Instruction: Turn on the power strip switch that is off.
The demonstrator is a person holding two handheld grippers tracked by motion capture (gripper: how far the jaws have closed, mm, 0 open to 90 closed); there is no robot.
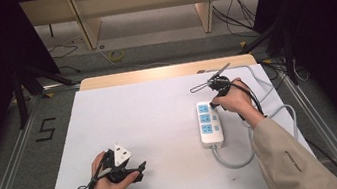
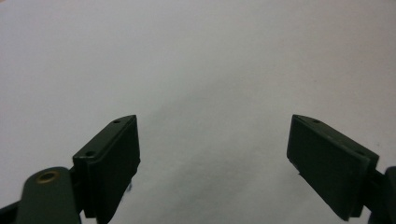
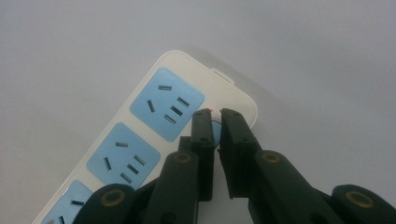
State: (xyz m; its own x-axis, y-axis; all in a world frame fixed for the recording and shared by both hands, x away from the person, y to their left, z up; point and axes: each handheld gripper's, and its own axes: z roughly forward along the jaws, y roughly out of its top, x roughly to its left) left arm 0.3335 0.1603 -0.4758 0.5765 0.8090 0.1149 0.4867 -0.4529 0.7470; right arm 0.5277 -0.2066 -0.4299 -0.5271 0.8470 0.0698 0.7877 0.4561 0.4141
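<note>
Your right gripper (image 3: 215,116) hovers, jaws nearly together and gripping nothing, over the power strip (image 1: 209,123) with 3 blue sockets. Your left gripper (image 2: 215,140) rests near left on the table (image 1: 149,112), jaws wide apart.

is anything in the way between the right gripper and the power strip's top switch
Nothing visible: the right gripper is already at the power strip, its nearly closed tips right over the small blue switch beside the top socket.

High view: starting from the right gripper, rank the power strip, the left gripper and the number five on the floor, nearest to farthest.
From the right gripper:
1. Power strip, right under its tips, on the table's right side.
2. Left gripper, near the front left of the table.
3. Number five, on the floor beyond the table's left edge.
</note>
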